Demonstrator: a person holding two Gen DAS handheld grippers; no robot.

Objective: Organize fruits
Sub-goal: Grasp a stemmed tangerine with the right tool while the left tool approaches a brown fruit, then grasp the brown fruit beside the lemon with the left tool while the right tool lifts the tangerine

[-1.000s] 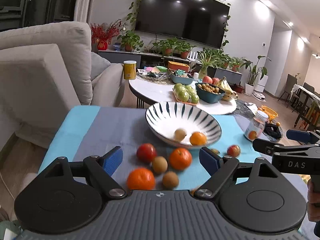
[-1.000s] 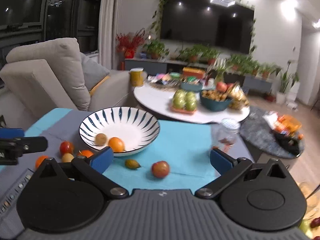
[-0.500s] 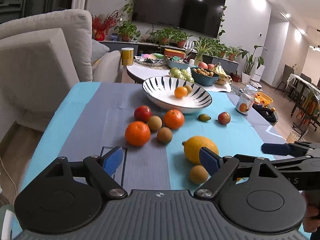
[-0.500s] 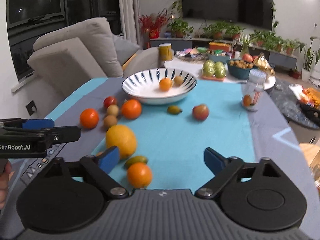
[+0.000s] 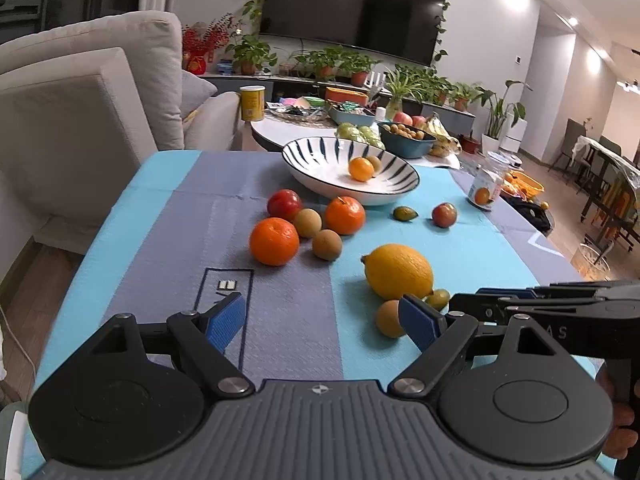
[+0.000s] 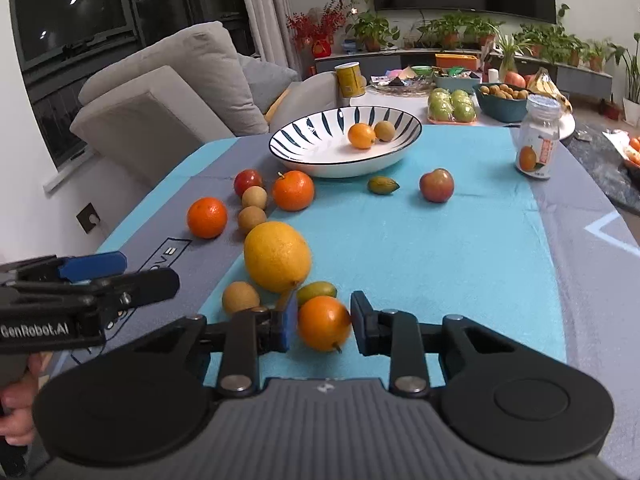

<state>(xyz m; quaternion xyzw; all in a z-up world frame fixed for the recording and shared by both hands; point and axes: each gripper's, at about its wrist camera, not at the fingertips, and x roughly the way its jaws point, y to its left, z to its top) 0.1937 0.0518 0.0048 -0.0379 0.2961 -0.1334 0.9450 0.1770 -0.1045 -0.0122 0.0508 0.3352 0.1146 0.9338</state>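
Note:
A striped white bowl [image 6: 312,148] at the table's far side holds a small orange [image 6: 361,135] and a brown fruit [image 6: 385,130]. My right gripper [image 6: 323,326] is shut on a small orange [image 6: 323,328] at the near edge, beside a big yellow lemon [image 6: 277,256], a brown fruit [image 6: 240,297] and a green fruit [image 6: 316,290]. My left gripper [image 5: 322,322] is open and empty above the cloth, near the lemon [image 5: 399,271]. Two oranges [image 5: 274,241], a red fruit [image 5: 284,204] and two brown fruits [image 5: 327,244] lie in front of the bowl [image 5: 312,156].
A green fruit [image 6: 383,185] and a red fruit [image 6: 436,185] lie right of the bowl. A jar with an orange label [image 6: 537,144] stands at the far right edge. A sofa [image 6: 168,92] is at the left, and a round table with more fruit [image 6: 452,100] stands behind.
Both grippers have pulled back toward the near edge of the table. My right gripper's jaws have closed around the small orange; the left stays open.

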